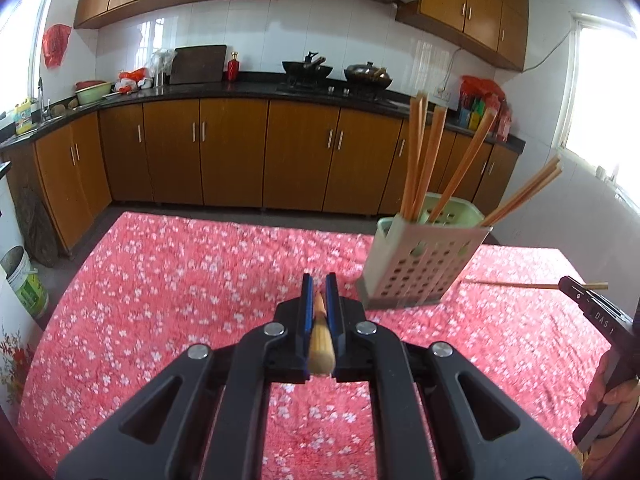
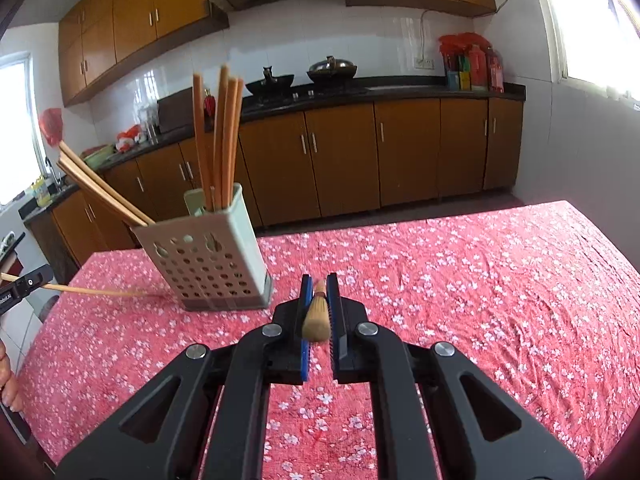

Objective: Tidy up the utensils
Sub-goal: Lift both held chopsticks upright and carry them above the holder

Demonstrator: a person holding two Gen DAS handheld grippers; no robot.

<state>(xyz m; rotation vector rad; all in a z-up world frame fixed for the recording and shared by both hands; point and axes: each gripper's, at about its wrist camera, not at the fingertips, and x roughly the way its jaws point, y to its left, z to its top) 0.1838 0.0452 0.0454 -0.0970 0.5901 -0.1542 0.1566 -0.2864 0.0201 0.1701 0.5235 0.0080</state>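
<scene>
A pale green perforated utensil holder (image 1: 424, 264) (image 2: 208, 256) stands on the red floral tablecloth (image 1: 180, 280) (image 2: 460, 280) with several wooden chopsticks (image 1: 424, 160) (image 2: 218, 136) upright or leaning in it. My left gripper (image 1: 319, 284) is shut on a wooden chopstick (image 1: 321, 344) that points forward along the fingers. My right gripper (image 2: 319, 284) is shut on another wooden chopstick (image 2: 317, 320). Each gripper shows at the other view's edge with its chopstick (image 1: 516, 285) (image 2: 92, 290) held low over the cloth toward the holder's base.
Wooden kitchen cabinets (image 1: 232, 148) (image 2: 400, 152) and a dark counter with woks (image 1: 308, 68) (image 2: 332, 66) run behind the table. A white bucket (image 1: 24, 276) stands on the floor at the left.
</scene>
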